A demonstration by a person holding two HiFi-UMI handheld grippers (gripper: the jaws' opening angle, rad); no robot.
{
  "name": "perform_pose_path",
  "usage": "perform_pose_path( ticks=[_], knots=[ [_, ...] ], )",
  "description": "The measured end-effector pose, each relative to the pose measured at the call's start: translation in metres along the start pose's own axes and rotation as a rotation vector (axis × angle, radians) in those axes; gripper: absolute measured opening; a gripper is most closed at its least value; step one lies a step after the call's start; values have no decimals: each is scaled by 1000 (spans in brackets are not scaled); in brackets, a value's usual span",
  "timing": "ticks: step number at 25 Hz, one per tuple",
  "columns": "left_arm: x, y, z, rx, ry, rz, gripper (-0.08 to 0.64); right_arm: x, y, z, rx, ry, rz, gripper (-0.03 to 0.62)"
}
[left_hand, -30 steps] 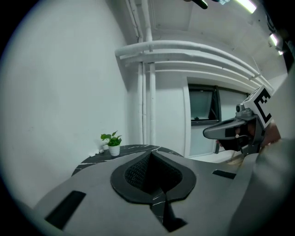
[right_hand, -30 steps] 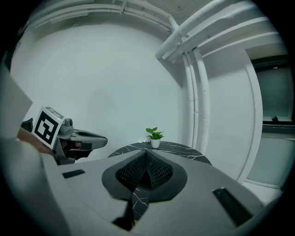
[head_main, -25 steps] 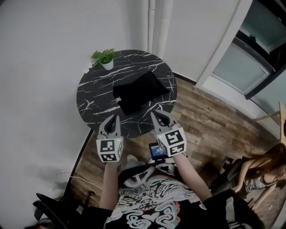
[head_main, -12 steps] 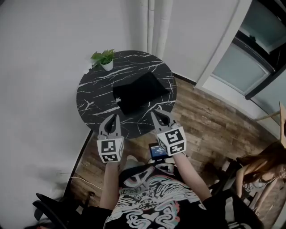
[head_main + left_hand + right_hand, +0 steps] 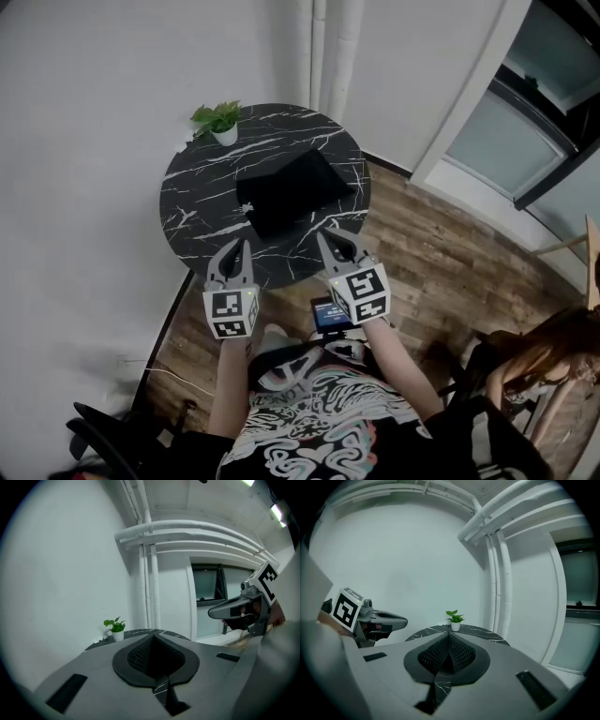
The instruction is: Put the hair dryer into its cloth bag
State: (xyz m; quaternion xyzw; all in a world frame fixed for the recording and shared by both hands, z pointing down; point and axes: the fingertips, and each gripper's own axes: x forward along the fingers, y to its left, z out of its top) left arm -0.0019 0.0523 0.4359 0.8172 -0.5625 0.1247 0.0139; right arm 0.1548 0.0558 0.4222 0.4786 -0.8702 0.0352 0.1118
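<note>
Your left gripper (image 5: pixel 243 247) has its jaws pressed together with nothing between them; its own view shows the dark pads meeting in a closed point. Your right gripper (image 5: pixel 325 237) is the same, jaws closed and empty. You hold the two side by side, a little apart, both aimed forward and slightly down, just at the near edge of the round black marble table (image 5: pixel 187 202). Each gripper shows in the other's view, out to the side. Past the tips, near the middle of the table, the black cloth bag (image 5: pixel 291 192) lies flat and touches neither gripper. You cannot pick out the hair dryer from that dark shape. A small white bit shows at the bag's left corner. At the far left rim of the table a small potted plant (image 5: pixel 220 122) stands upright in a white pot, well apart from the bag. Under your right gripper, close to your body, a small lit screen (image 5: pixel 330 316) shows above the wooden floor (image 5: pixel 441 253).
</note>
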Motion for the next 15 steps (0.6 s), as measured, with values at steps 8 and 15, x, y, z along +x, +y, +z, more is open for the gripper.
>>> perform_pose_path(
  ticks=[8,15],
  knots=[
    [5,-2,-2,5,6,-6,15,2,-3,-5,8,14,7,19],
    [9,0,-5,10,12,-4,15,4,-5,-5,5,14,2,20]
  ],
)
